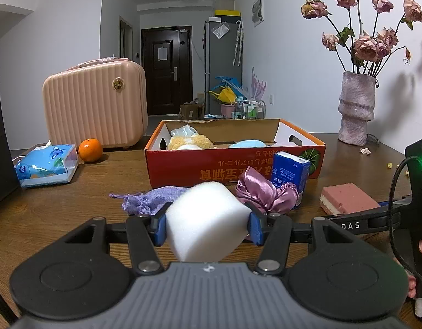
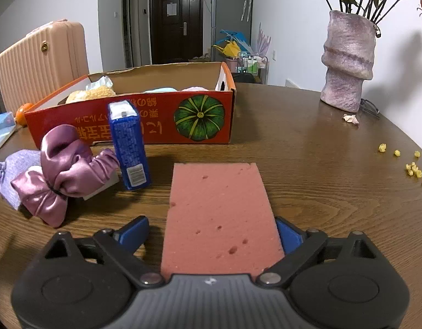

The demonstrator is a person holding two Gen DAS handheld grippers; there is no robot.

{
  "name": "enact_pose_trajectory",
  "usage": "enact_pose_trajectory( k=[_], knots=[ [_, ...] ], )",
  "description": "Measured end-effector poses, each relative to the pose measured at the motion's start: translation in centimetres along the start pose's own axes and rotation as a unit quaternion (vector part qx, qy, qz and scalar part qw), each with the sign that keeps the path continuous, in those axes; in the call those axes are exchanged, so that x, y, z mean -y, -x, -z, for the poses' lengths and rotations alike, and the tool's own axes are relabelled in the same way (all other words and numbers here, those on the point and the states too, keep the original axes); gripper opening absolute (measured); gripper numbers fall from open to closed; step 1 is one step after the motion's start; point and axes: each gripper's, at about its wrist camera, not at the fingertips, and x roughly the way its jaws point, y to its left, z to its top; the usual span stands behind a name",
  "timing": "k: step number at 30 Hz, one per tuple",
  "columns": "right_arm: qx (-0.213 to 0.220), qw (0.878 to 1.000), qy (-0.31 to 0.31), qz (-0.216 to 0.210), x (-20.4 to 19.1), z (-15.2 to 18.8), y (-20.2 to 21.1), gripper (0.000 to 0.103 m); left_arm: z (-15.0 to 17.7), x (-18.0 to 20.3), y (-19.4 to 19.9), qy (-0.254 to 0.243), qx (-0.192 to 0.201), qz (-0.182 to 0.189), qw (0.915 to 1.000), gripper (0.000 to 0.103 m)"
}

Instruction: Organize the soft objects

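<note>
Two obstacles | carton (image 2: 130, 145), satin bow (image 2: 61, 170) | before box (image 2: 134, 122)

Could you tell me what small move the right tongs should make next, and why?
Probably close the right tongs on the pink sponge. It lies flat on the table between the blue pads; the left pad looks clear of its edge. The left tongs already grip the white sponge.
</note>
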Motion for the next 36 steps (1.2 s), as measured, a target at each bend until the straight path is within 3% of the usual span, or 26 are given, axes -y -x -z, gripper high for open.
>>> enact_pose_trajectory(
  k=[7,11,17,36],
  knots=[
    [0.007,1.0,0.004,-0.007,-0.2,0.2,0.3,0.084,0.0,0.0,-0.1,0.002,-0.002,-0.001,1.0,0.056],
    [0.014,1.0,0.007,-0.014,-0.3,0.3,0.6,0.069,0.0,-0.3,-0.3,0.005,-0.004,-0.001,1.0,0.056],
    [0.021,1.0,0.016,-0.011,-0.6,0.4,1.0,0.069,0.0,-0.4,-0.3,0.007,-0.004,-0.001,1.0,0.056],
    [0.122,0.992,0.016,-0.033,-1.2,1.6,6.5,0.069,-0.4,-1.3,0.0,0.022,0.004,-0.001,0.9997,0.056]
  ],
)
